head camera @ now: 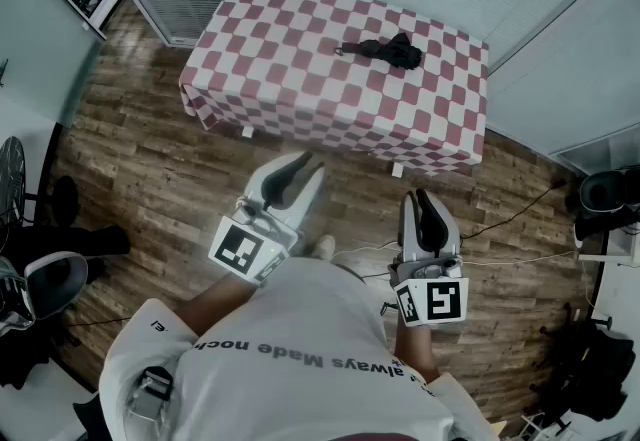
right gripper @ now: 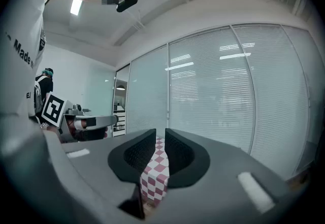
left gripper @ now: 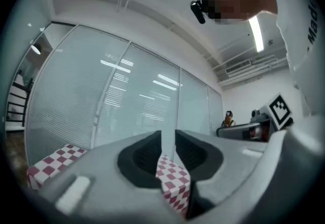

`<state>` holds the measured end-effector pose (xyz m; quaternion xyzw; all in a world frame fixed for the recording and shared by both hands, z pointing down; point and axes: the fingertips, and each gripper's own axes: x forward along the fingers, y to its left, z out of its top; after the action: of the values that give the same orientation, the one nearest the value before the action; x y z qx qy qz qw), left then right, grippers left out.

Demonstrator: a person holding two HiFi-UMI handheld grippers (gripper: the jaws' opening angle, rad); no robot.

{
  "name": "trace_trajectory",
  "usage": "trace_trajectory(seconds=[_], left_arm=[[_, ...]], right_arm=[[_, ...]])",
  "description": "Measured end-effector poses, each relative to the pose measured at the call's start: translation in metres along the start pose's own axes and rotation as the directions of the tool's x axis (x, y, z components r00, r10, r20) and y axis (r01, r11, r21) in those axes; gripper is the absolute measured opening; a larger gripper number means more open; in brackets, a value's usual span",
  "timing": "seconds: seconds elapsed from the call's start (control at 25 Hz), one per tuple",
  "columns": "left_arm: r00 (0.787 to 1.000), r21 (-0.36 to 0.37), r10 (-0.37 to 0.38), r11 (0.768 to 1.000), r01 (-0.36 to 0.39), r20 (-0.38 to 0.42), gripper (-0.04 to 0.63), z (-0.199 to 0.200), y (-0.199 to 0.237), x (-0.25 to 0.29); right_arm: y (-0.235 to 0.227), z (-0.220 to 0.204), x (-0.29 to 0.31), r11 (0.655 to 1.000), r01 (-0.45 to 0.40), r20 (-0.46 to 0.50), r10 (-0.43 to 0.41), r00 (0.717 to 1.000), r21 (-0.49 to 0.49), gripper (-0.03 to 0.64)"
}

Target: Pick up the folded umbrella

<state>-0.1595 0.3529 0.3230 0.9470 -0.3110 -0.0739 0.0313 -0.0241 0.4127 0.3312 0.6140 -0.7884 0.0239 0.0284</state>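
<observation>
- The folded umbrella (head camera: 385, 50), black and slim, lay on the checked worktop (head camera: 290, 49), toward its far right part, with nothing else on the cloth.
- The left gripper (head camera: 298, 167) and the right gripper (head camera: 420, 199) were held close to the person's body, above the wooden floor (head camera: 150, 159) and well apart from the umbrella. The pickup had not begun.
- Each gripper had its jaws drawn together to a thin slit. Nothing sat between them, and only the checked cloth showed through the gap.
- Arriving with the jaws together would likely shove the umbrella across the cloth instead of gripping it. They would need parting before the reach.
- The umbrella lay low and flat, so a steep descent might pinch the cloth along with it and drag the cover.
- Its loose folds looked soft. A grip on fabric alone could slip or let the umbrella sag, and a firmer part seemed safer, though which end was the handle was hard to tell.
- A cable (head camera: 505, 222) trailed on the floor near the worktop's right side, which could catch a foot on the approach.
</observation>
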Motion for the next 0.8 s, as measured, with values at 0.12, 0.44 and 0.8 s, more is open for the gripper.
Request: trace_trajectory(seconds=[0.12,0.44,0.8], left_arm=[[1.0,0.002,-0.004,1.0,0.004,-0.001,0.087,-0.001,-0.004,0.005],[1.0,-0.001,0.002,1.0,-0.002,-0.012,0.086,-0.008,-0.012,0.021],[0.999,-0.011,0.022,1.0,-0.023,-0.041,0.087,-0.031,-0.022,0.039]], right_arm=[[-0.005,0.0,-0.001,1.0,0.001,0.003,-0.001,1.0,0.001,0.055],[-0.025,-0.004,-0.002,1.0,0.007,-0.002,-0.007,1.0,-0.002,0.057],[-0.055,-0.025,-0.004,0.999,-0.002,-0.024,0.003,1.0,0.038,0.057]])
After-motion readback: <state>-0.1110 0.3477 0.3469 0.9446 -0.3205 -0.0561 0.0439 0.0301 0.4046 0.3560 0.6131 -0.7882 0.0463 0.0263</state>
